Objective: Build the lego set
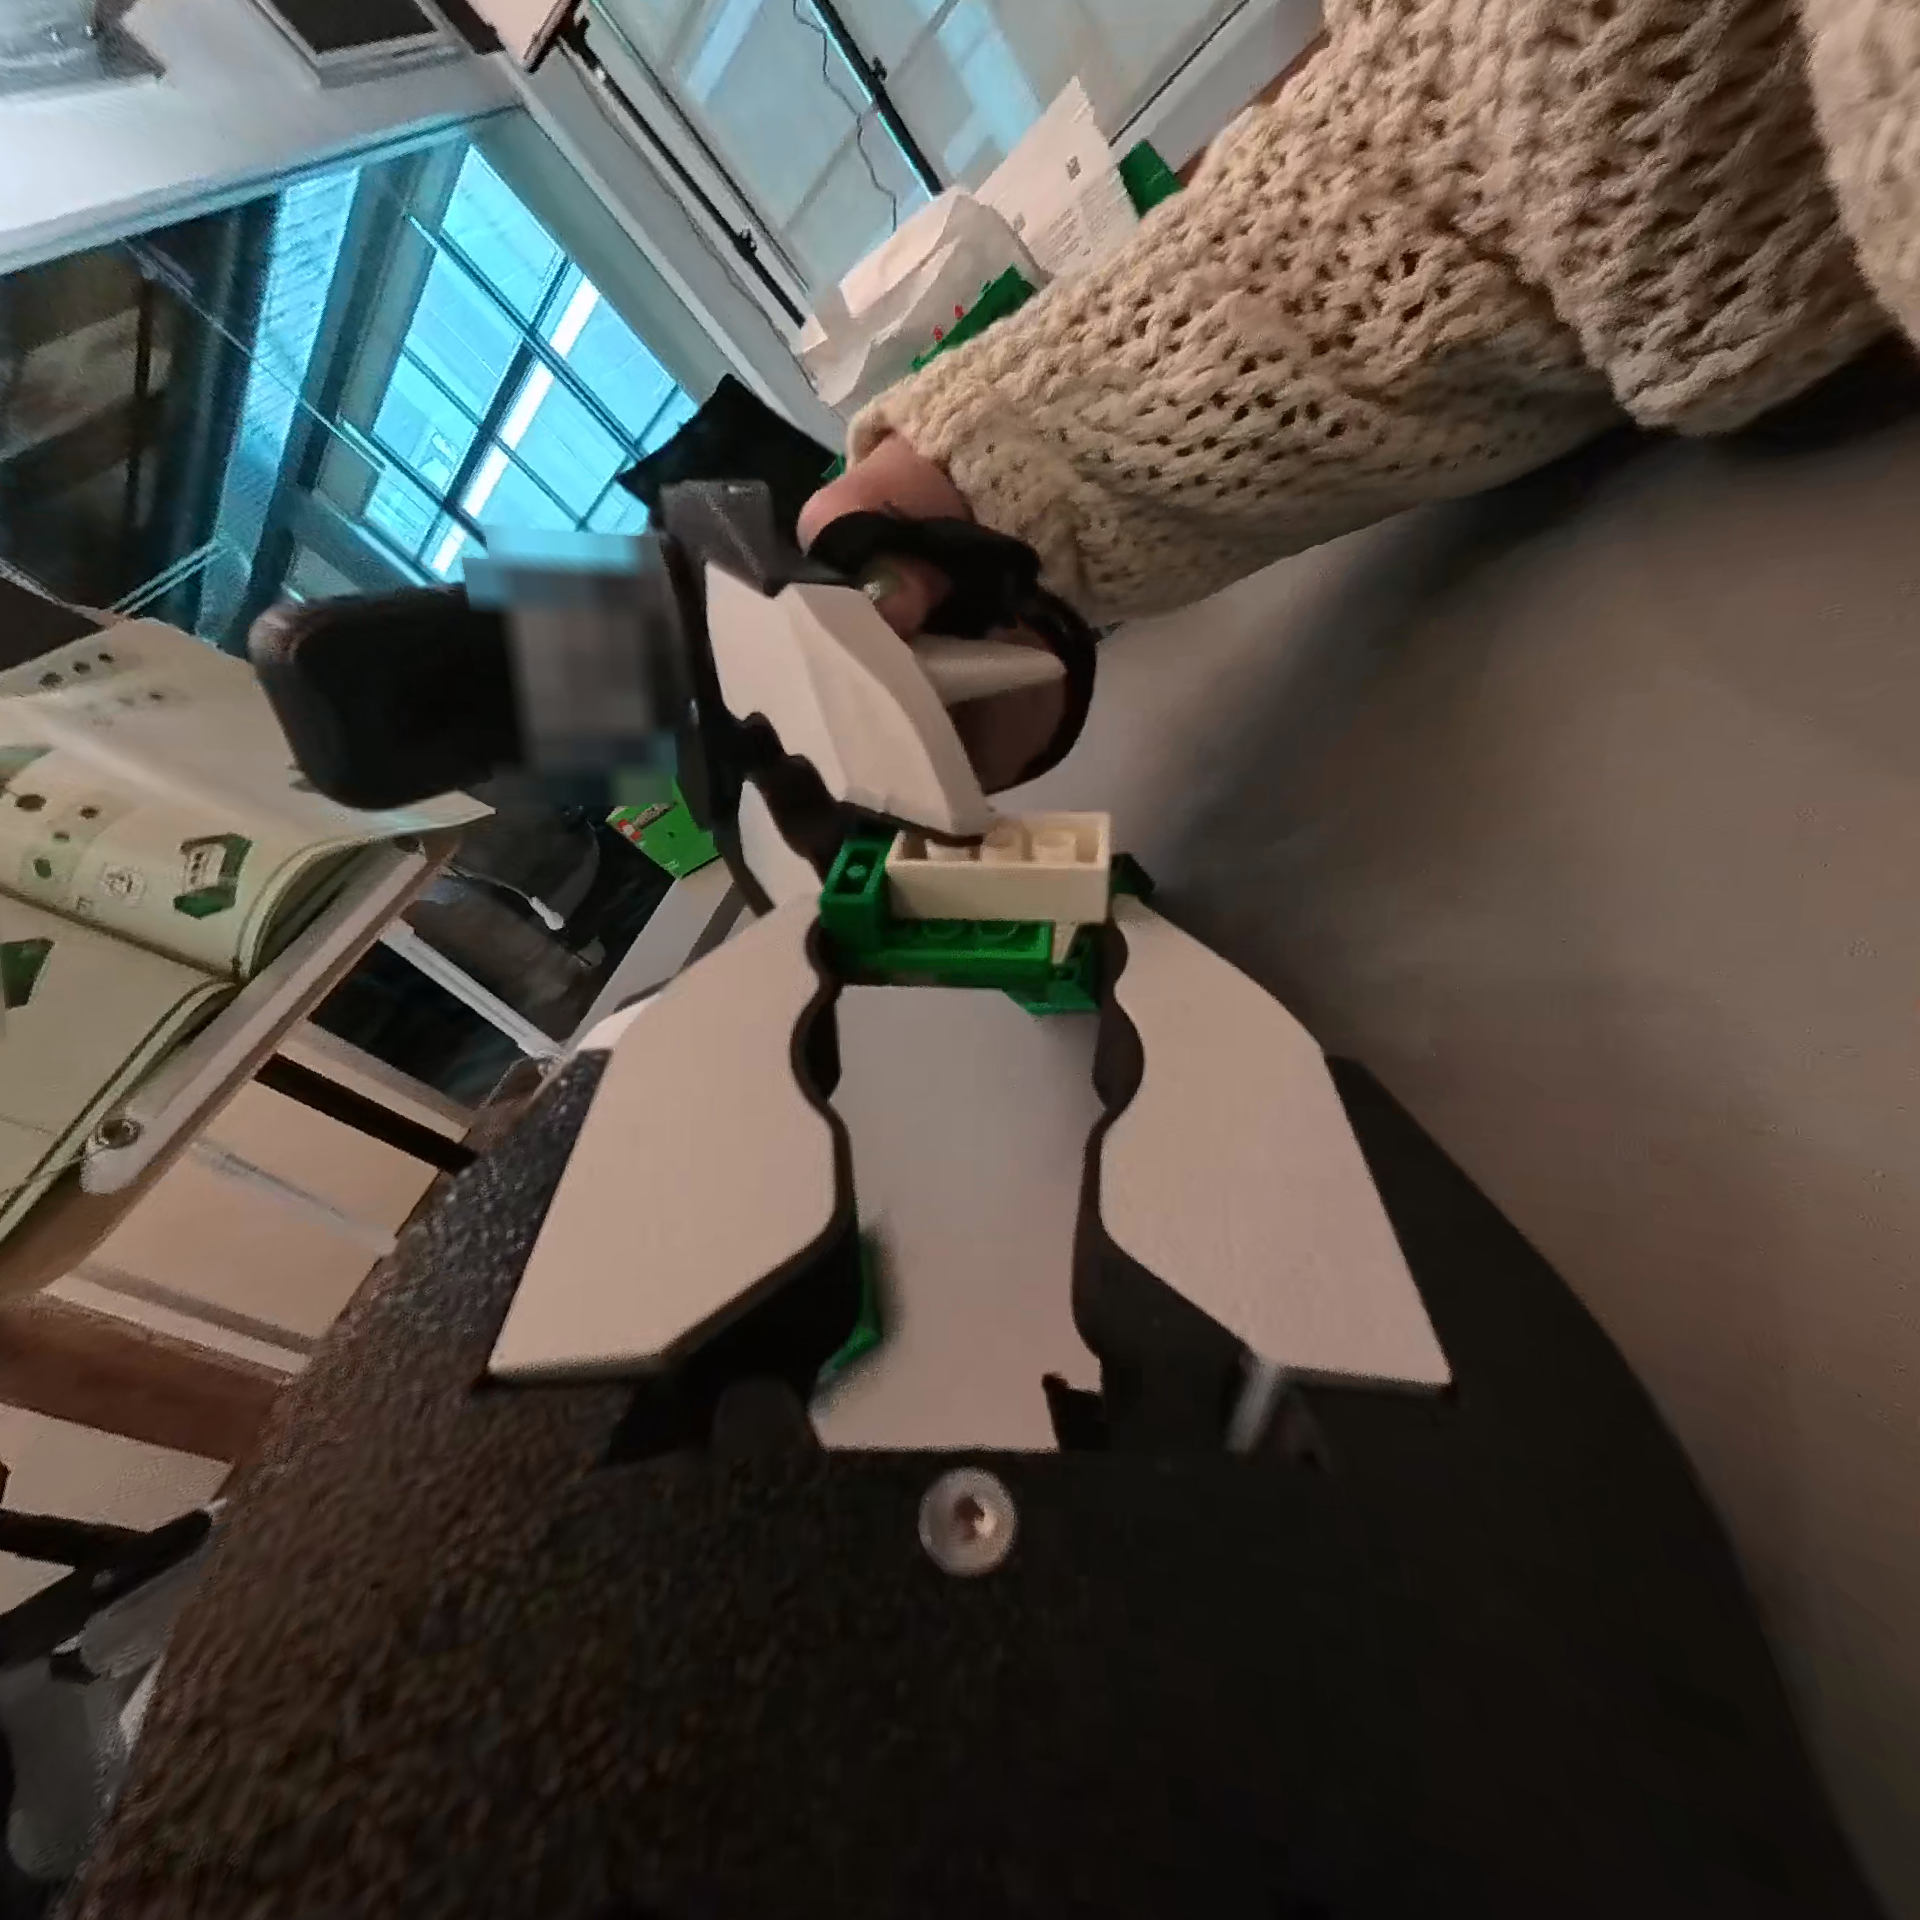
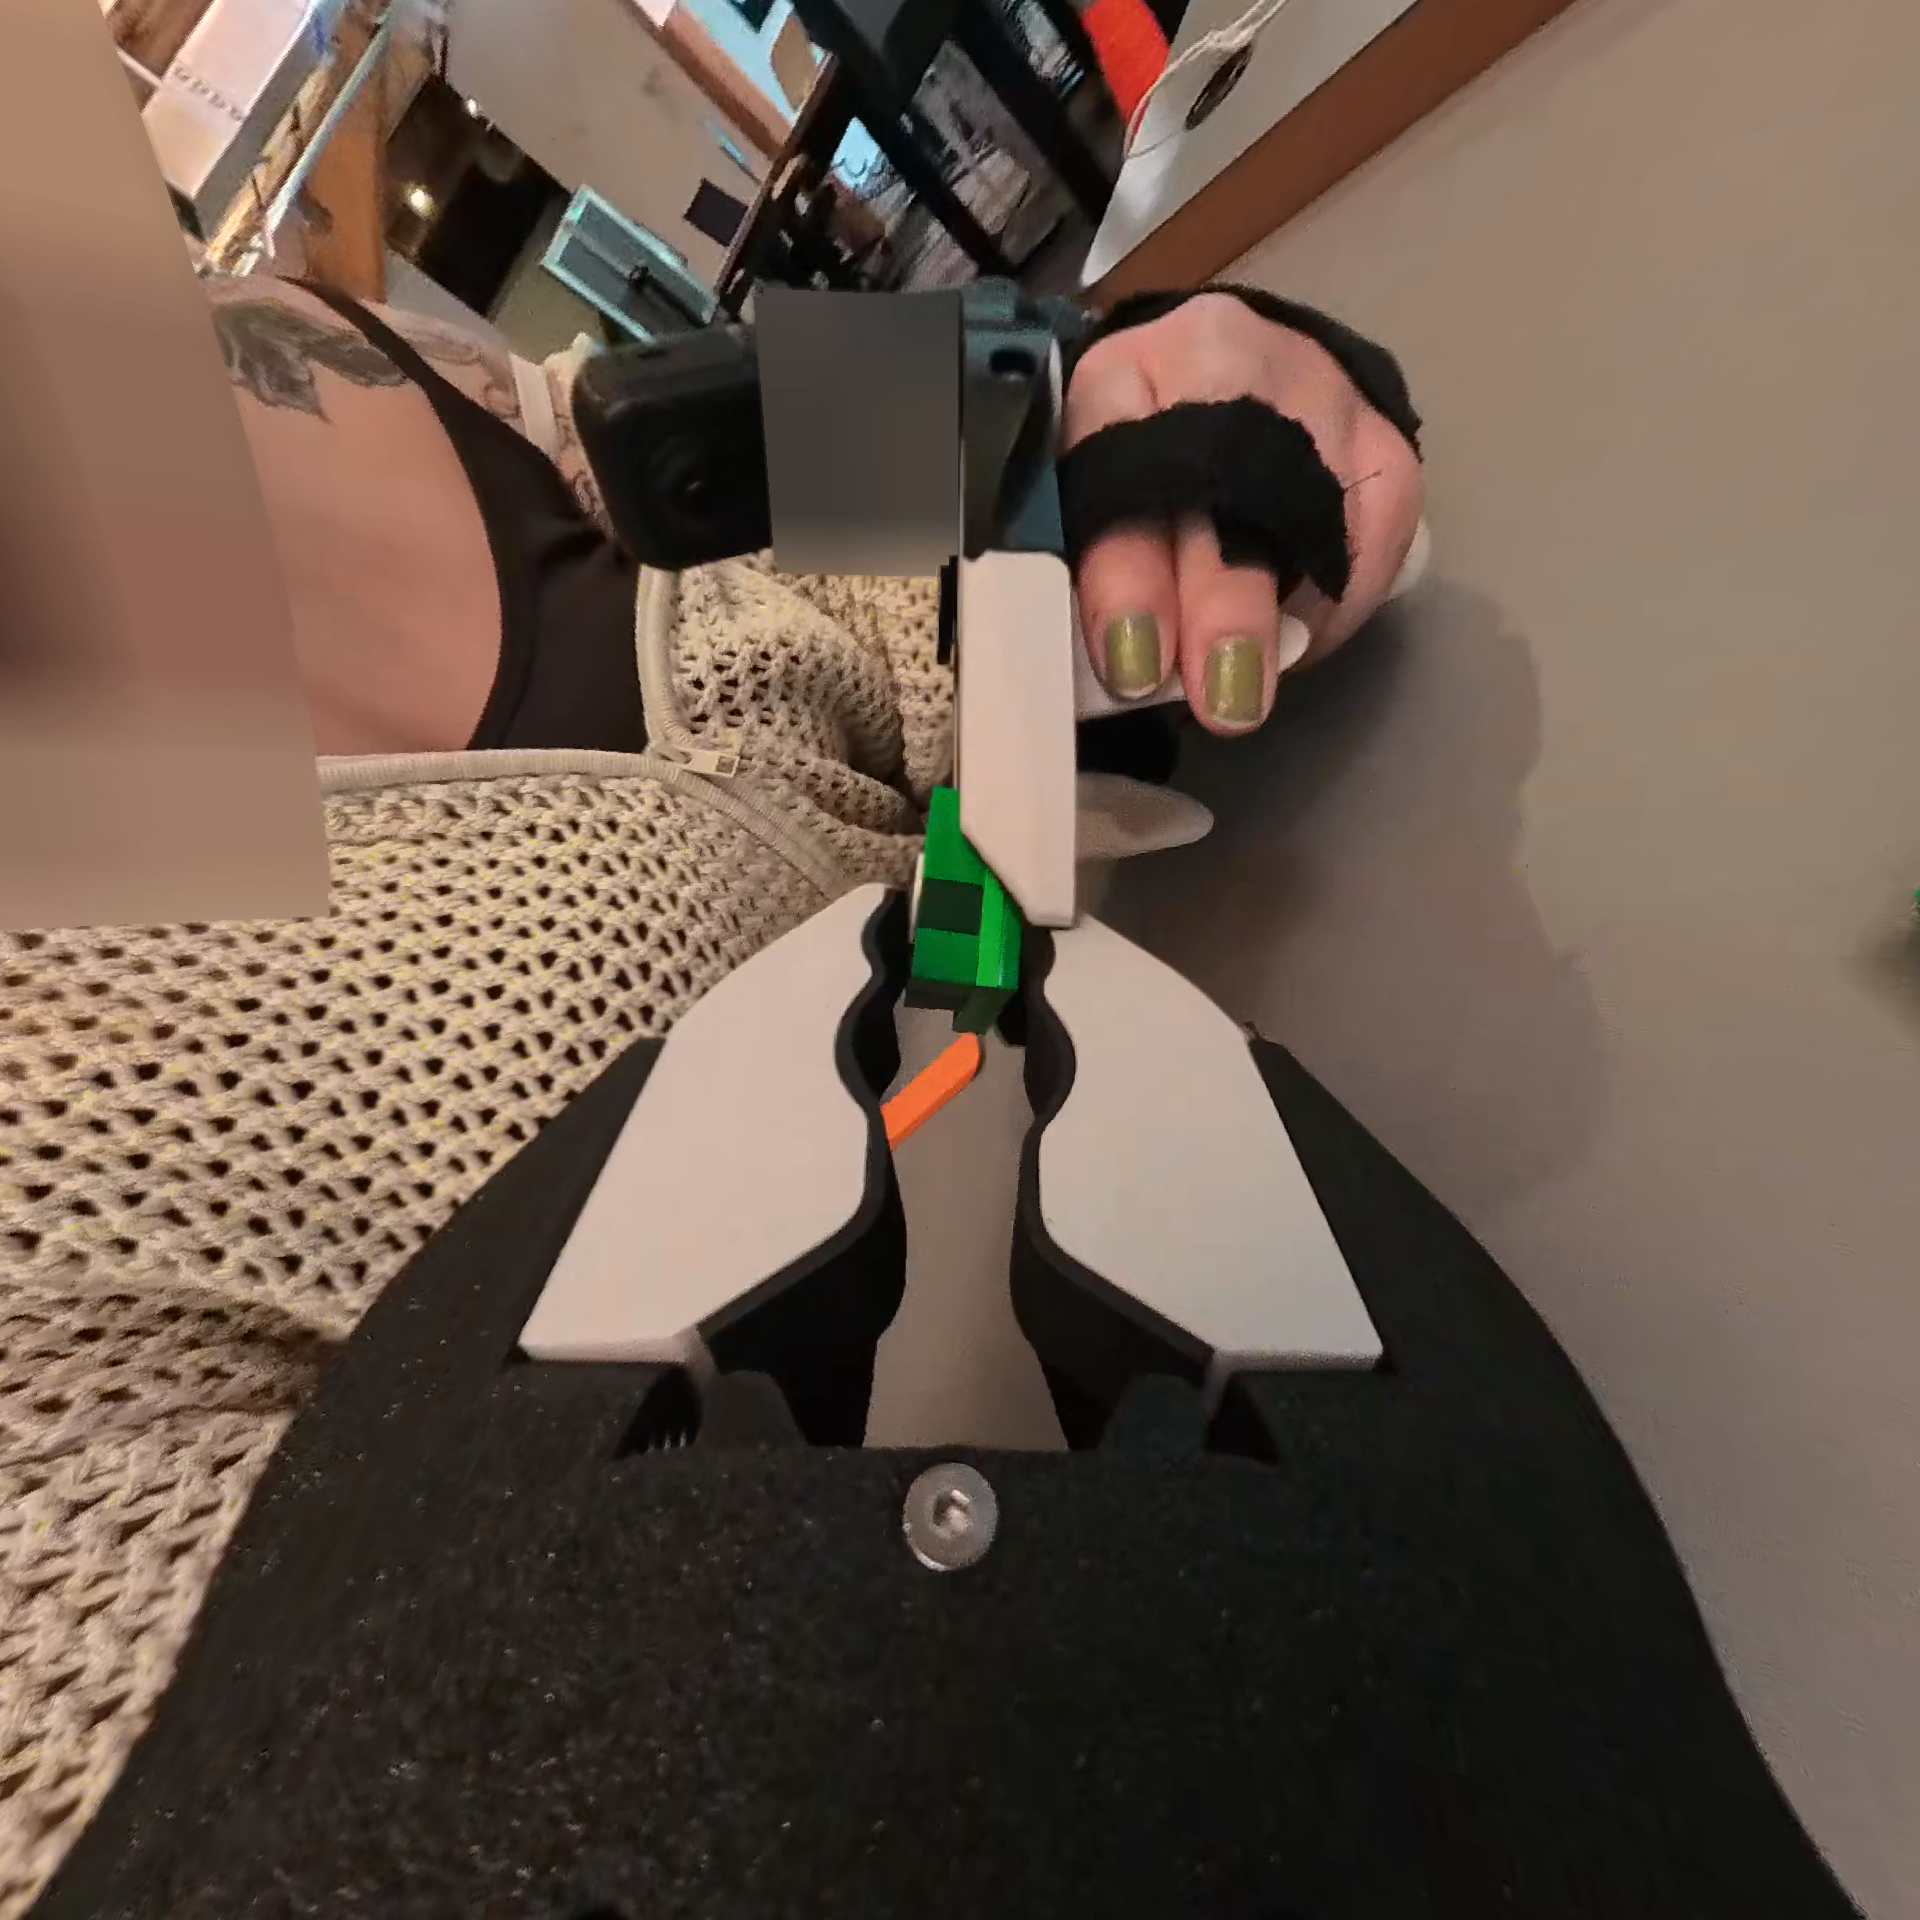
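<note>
A small green lego assembly (image 1: 935,940) with a white brick (image 1: 997,878) on top sits between my left gripper's (image 1: 966,930) fingertips, which are shut on its sides above the grey table. My right gripper (image 1: 961,821) comes in from above with one finger lying on the white brick; its other finger is hidden. In the right wrist view the green assembly (image 2: 961,935) fills the gap between my right gripper's (image 2: 961,925) fingertips, which close on it. The left gripper (image 2: 1023,727) shows there edge-on, coming down onto the same piece.
An open instruction booklet (image 1: 125,883) rests on a stand at the left. White paper bags (image 1: 935,281) and green pieces lie at the far table end. An orange flat piece (image 2: 930,1107) lies under the grippers. A green piece (image 2: 1912,925) sits at the right edge. The grey table (image 2: 1558,1143) extends right. My two grippers' fingertips are within a few centimetres of each other. The green piece (image 2: 1912,925) is about equally far from each gripper, around 12 centimetres.
</note>
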### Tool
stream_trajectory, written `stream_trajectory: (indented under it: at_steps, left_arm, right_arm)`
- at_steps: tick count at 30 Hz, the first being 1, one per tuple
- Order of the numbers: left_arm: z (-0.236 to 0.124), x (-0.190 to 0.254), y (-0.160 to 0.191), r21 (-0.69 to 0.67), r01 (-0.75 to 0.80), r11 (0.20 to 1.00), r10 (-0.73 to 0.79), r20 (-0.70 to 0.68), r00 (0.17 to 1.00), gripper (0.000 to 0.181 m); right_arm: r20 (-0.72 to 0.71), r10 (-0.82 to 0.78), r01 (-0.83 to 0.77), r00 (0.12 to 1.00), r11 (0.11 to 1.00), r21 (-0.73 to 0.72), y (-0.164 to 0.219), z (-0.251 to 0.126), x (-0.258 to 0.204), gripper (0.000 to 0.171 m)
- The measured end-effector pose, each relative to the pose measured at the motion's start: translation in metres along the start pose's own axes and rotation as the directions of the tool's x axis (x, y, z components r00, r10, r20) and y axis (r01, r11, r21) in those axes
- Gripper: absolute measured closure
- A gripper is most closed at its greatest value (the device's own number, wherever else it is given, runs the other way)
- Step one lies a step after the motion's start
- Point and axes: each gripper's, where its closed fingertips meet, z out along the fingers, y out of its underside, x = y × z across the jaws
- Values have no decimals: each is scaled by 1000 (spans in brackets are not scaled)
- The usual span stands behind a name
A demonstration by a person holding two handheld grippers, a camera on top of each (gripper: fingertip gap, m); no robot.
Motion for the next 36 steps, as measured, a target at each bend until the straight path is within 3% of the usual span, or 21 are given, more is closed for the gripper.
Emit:
stream_trajectory:
  at_steps: [4, 7, 10, 12, 16, 24, 29, 32, 36]
  left_arm:
    - [-2, -7, 6, -23, 33, 999, -32, 26, 999, 136]
    - [-6, -27, 19, -71, 97, 993, -87, 133, 987, 137]
    - [-9, -43, 35, -158, 147, 976, -105, 246, 964, 137]
    - [-6, -42, 43, -228, 137, 964, -73, 267, 961, 137]
    - [3, -32, 57, -357, 65, 932, 29, 250, 968, 137]
    - [3, -35, 60, -388, 54, 920, 62, 281, 958, 137]
    - [3, -33, 62, -404, 35, 914, 84, 271, 959, 137]
    - [4, -29, 57, -349, 52, 936, 30, 226, 974, 137]
    - [-1, -15, 46, -247, 91, 965, -73, 80, 994, 125]
  right_arm:
    - [-38, -6, 8, 999, 999, 48, -8, -2, 4, 151]
    - [-233, -28, 68, 972, 984, 166, -21, -18, 24, 142]
    - [-505, -15, 169, 863, 950, 262, -31, -40, 42, 129]
    - [-593, 22, 211, 805, 923, 321, -34, -45, 39, 129]
    - [-772, 66, 243, 632, 929, 278, -18, -50, 44, 136]
    - [-777, 92, 186, 623, 947, 261, -10, -27, 54, 141]
    - [-802, 81, 183, 592, 955, 232, -10, -26, 61, 154]
    - [-808, -22, 225, 589, 965, 137, -9, -25, 57, 154]
    - [-778, -314, 296, 545, 940, -172, 5, -26, 55, 154]
